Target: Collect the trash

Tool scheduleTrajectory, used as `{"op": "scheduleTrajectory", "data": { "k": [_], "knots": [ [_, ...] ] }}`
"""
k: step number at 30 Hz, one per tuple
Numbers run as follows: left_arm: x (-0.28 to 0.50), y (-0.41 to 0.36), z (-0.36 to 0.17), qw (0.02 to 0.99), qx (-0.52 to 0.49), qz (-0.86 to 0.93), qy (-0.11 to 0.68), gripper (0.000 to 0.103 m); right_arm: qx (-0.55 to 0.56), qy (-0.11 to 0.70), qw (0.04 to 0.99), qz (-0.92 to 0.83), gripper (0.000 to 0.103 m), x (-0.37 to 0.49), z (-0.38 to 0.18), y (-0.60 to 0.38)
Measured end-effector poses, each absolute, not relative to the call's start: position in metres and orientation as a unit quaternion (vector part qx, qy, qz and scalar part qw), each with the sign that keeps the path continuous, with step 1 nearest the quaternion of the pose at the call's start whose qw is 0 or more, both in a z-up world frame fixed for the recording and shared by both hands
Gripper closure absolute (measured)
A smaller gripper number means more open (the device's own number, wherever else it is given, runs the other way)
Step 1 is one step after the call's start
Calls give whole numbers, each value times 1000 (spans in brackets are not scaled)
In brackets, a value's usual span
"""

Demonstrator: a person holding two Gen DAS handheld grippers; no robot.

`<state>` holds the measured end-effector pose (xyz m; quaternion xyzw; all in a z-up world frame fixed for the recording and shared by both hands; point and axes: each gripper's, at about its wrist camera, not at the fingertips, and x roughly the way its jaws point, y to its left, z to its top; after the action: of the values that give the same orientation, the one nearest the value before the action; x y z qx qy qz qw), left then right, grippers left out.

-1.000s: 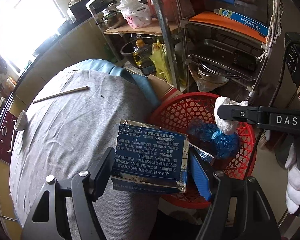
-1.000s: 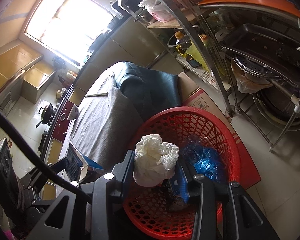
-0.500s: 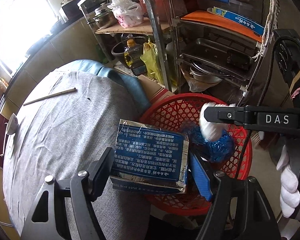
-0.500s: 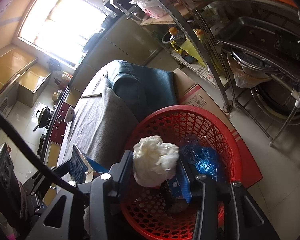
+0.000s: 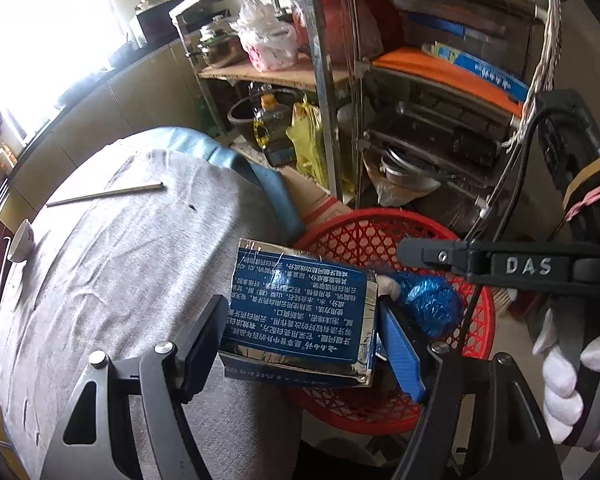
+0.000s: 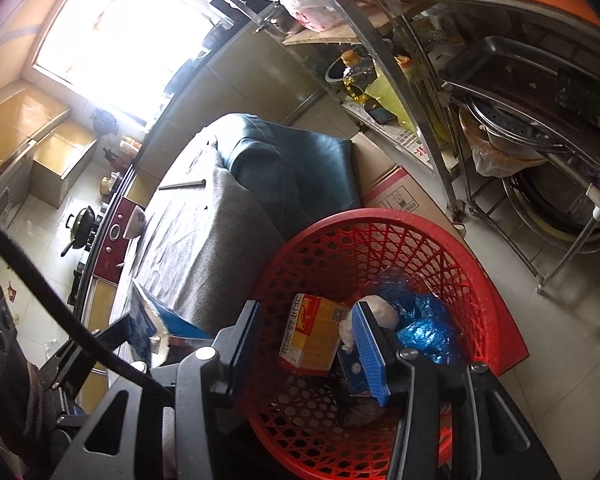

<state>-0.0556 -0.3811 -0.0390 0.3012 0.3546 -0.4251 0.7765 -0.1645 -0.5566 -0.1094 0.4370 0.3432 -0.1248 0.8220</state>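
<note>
My left gripper (image 5: 298, 314) is shut on a blue box with white print (image 5: 296, 312), held over the grey-clothed table's edge beside the red mesh basket (image 5: 364, 232). In the right wrist view that box (image 6: 140, 324) shows at the lower left. My right gripper (image 6: 306, 322) hangs over the basket (image 6: 380, 216); its jaws are opening and nothing is between them. Its finger marked DAS (image 5: 440, 254) crosses the left wrist view. Inside the basket lie a white tissue wad (image 6: 374, 312), a yellow box (image 6: 312, 336) and a crumpled blue plastic bag (image 6: 424, 332).
A metal rack (image 5: 328, 92) with pots, trays, an oil bottle (image 5: 270, 120) and bags stands behind the basket. A cardboard box (image 6: 400, 196) lies on the floor. On the grey cloth (image 5: 120, 260) lie a thin stick (image 5: 104, 194) and a white cup (image 5: 22, 240). A white-gloved hand (image 5: 568, 392) is at right.
The right gripper's jaws have spread and the white tissue wad has fallen from them into the basket. The left gripper still holds the blue box in about the same place.
</note>
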Motion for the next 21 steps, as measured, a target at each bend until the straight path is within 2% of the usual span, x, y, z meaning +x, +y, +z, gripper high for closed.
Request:
{"op": "scheduleTrajectory", "data": {
  "k": [10, 21],
  "knots": [
    [-63, -352, -1, 794, 239, -464, 313, 24, 401, 341, 841, -126, 52, -158, -85, -538],
    [-56, -333, 19, 810, 208, -456, 303, 24, 381, 319, 856, -142, 52, -167, -51, -535]
  ]
}}
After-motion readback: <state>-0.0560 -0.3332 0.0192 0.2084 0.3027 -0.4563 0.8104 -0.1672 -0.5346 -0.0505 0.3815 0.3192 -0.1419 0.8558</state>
